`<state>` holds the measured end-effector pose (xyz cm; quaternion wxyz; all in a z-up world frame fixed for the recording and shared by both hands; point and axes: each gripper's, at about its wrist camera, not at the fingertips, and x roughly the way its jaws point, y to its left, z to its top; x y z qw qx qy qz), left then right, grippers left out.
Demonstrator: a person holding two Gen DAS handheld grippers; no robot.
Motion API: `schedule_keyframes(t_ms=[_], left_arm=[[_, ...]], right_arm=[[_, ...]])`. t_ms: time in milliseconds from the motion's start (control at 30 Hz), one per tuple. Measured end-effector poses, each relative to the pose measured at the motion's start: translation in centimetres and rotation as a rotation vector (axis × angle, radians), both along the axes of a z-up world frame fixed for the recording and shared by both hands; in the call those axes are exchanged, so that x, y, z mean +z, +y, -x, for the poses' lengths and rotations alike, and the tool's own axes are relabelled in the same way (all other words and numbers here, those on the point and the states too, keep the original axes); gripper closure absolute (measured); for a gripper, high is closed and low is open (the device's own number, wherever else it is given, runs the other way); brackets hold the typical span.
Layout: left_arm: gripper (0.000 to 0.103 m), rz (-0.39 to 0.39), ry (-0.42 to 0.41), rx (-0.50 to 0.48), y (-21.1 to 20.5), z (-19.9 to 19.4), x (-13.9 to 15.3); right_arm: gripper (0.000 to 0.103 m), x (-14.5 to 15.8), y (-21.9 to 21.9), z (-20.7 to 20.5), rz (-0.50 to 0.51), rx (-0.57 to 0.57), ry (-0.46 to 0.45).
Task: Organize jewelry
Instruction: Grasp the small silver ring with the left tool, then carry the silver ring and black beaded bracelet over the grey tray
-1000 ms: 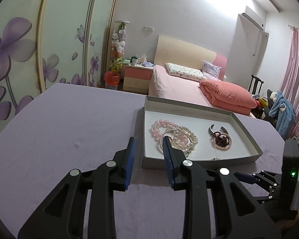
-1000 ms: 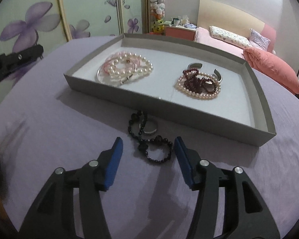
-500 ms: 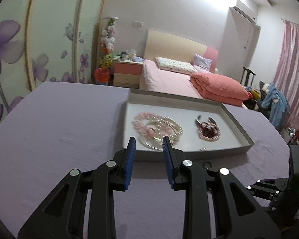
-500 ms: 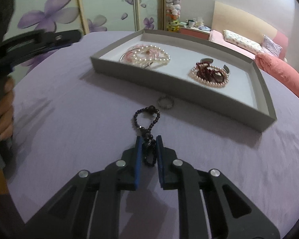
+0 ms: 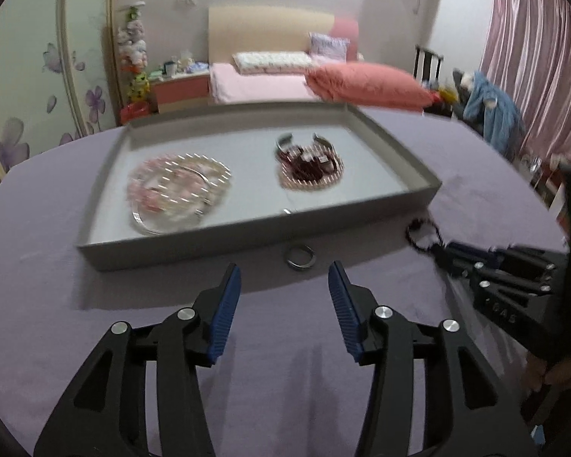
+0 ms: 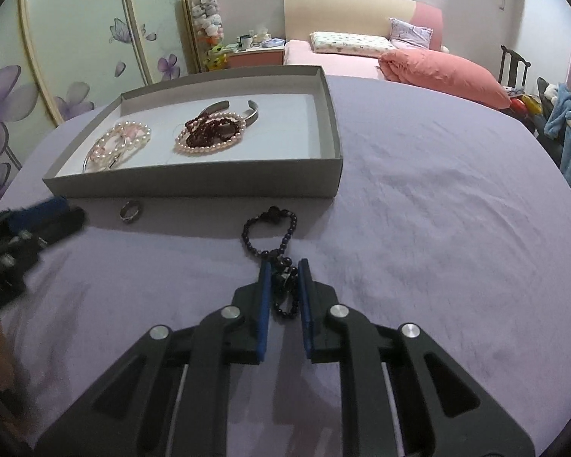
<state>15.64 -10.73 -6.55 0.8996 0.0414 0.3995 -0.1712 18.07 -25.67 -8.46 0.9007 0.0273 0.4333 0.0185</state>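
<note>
Lilac cloth covers the surface (image 6: 418,198), and a shallow grey cardboard tray (image 6: 194,184) sits on it toward the far side. Inside the tray lie two heaps of jewelry: pale pink and white pearl bracelets (image 6: 120,144) with a clear bangle on the left, and beside them a dark red bead strand ringed by pink pearls (image 6: 213,135) with a silver cuff (image 6: 247,110) behind it.

Just outside the tray's near wall a small metal ring (image 5: 300,258) lies flat on the cloth. The left gripper (image 5: 283,301) hovers right in front of it, its blue-padded fingers (image 5: 224,304) spreading apart with nothing between them; the ring lies just beyond the tips.

To the right of the ring, a black beaded bracelet (image 6: 270,228) trails across the cloth. The right gripper (image 6: 282,289) has its fingers nearly closed and pinched on the bracelet's near end, so the loop stretches forward toward the tray while a short length dangles back between the pads. The left wrist view is smeared, so the tray's smaller items are hard to make out there.
</note>
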Motion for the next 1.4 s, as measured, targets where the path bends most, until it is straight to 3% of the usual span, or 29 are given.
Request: schedule_keyframes(t_ms=[233, 400, 533, 1000, 1400], left_arm=[[0.054, -0.05, 0.058, 0.032, -2.1, -1.7, -1.7], [0.056, -0.067, 0.055, 0.06, -2.6, -2.1, -1.9], [0.08, -0.082, 0.044, 0.087, -2.4, -2.1, -1.9], [0.08, -0.114, 0.047, 0.198, 6.7, 0.1, -1.6], [0.08, -0.107, 0.045, 0.206, 7.7, 0.1, -1.5]], right_arm=[[0.088, -0.1, -0.6, 0.3, -0.043, 0.003, -0.001], [0.088, -0.1, -0.5, 0.2, -0.045, 0.009, -0.001], [0.088, -0.1, -0.2, 0.3, -0.037, 0.018, 0.0], [0.088, 0.0, 4.6, 0.7, -0.031, 0.164, 0.003], [0.088, 0.0, 5.1, 0.9, -0.028, 0.161, 0.002]])
